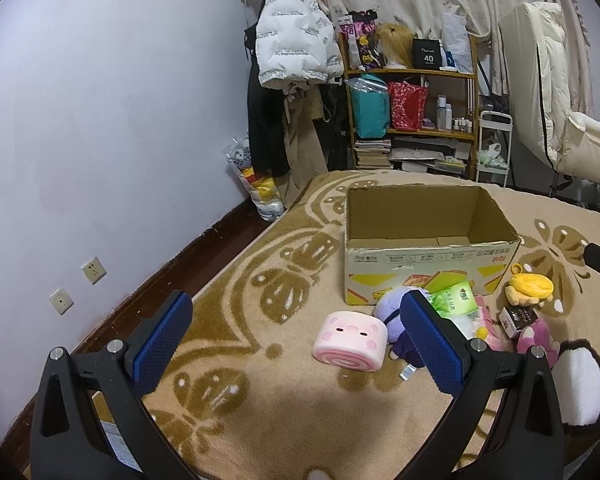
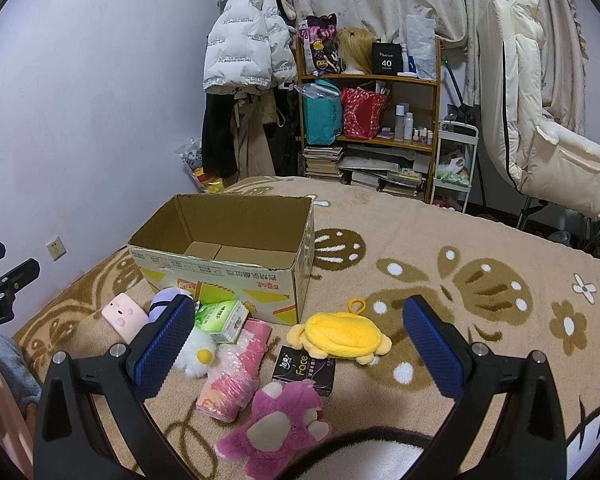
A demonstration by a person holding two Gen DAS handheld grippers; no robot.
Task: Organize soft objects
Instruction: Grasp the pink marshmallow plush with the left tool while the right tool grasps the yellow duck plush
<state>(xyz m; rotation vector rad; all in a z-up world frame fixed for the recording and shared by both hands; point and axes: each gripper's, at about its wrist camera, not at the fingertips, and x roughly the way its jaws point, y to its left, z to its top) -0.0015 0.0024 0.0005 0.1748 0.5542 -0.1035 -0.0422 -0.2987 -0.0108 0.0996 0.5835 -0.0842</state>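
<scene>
An open, empty cardboard box [image 1: 428, 264] [image 2: 228, 256] stands on the patterned beige blanket. Soft things lie in front of it: a pink pig cushion [image 1: 350, 340] [image 2: 124, 316], a purple plush [image 1: 392, 308] [image 2: 164, 300], a green tissue pack [image 1: 454, 300] [image 2: 222, 318], a yellow plush pouch [image 1: 530, 288] [image 2: 342, 334], a black tissue pack [image 1: 518, 318] [image 2: 306, 370], a magenta plush [image 2: 280, 424], a pink wrapped pack [image 2: 234, 376] and a white flower plush [image 2: 196, 354]. My left gripper [image 1: 296, 340] is open above the blanket, left of the pig cushion. My right gripper [image 2: 298, 348] is open above the pile.
A wooden shelf [image 2: 370, 128] with bags and books, hung coats [image 1: 288, 92] and a cream chair [image 2: 540, 120] stand beyond the bed. A lilac wall [image 1: 100, 120] is at the left. A black-and-white plush [image 1: 582, 384] lies at the right.
</scene>
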